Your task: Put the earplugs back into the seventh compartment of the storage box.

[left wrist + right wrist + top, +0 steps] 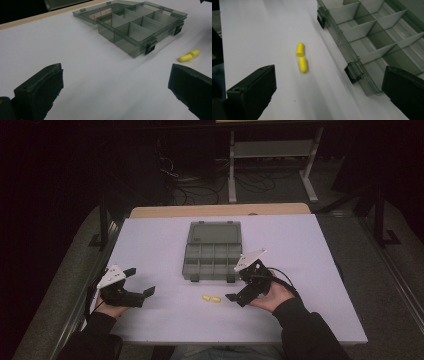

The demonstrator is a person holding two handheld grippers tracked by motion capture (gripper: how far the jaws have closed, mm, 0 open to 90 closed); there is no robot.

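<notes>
**Two earplugs lying loose in front of open box**

Lying end to end on the white table [160,240]: two yellow earplugs [211,298], just in front of the open compartment box [212,251], all compartments looking empty. Sitting nearer the right gripper [235,297], jaws spread wide, earplugs ahead and left of centre in its view [301,58], long axes running roughly along the jaws' reach. Resting farther off, left gripper [145,289], jaws likewise wide, holding nothing.

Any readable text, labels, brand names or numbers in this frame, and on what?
None can be read. The open lid of the grey organizer box carries a pale label with faint marks, too blurred to read. The two yellow earplugs, the white table and both grippers bear no visible text.
</notes>
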